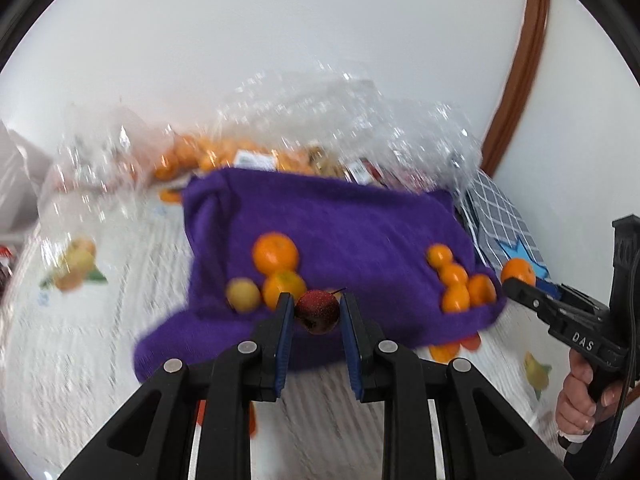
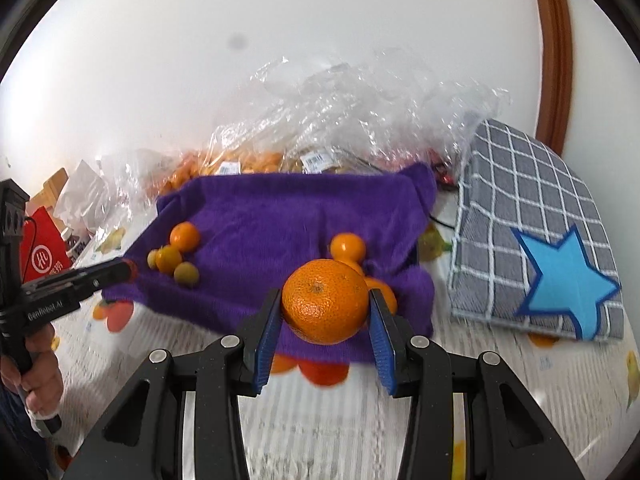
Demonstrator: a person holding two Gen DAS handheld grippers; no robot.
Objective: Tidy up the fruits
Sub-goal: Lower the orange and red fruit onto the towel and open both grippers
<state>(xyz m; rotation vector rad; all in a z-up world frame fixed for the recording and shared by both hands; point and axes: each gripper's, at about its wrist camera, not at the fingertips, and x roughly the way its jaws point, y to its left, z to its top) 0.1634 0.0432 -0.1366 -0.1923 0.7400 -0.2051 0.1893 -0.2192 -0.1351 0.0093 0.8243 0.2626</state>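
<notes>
A purple cloth lies on the table. My left gripper is shut on a small dark red fruit, held above the cloth's near edge. Behind it lie two oranges and a yellow-green fruit. A cluster of small oranges lies on the cloth's right side. My right gripper is shut on a large orange above the cloth's near right part. The right gripper with its orange also shows in the left wrist view, and the left gripper shows in the right wrist view.
Clear plastic bags with oranges lie behind the cloth against the white wall. A grey checked cushion with a blue star lies to the right. The tablecloth has a fruit print. A red bag stands at the left.
</notes>
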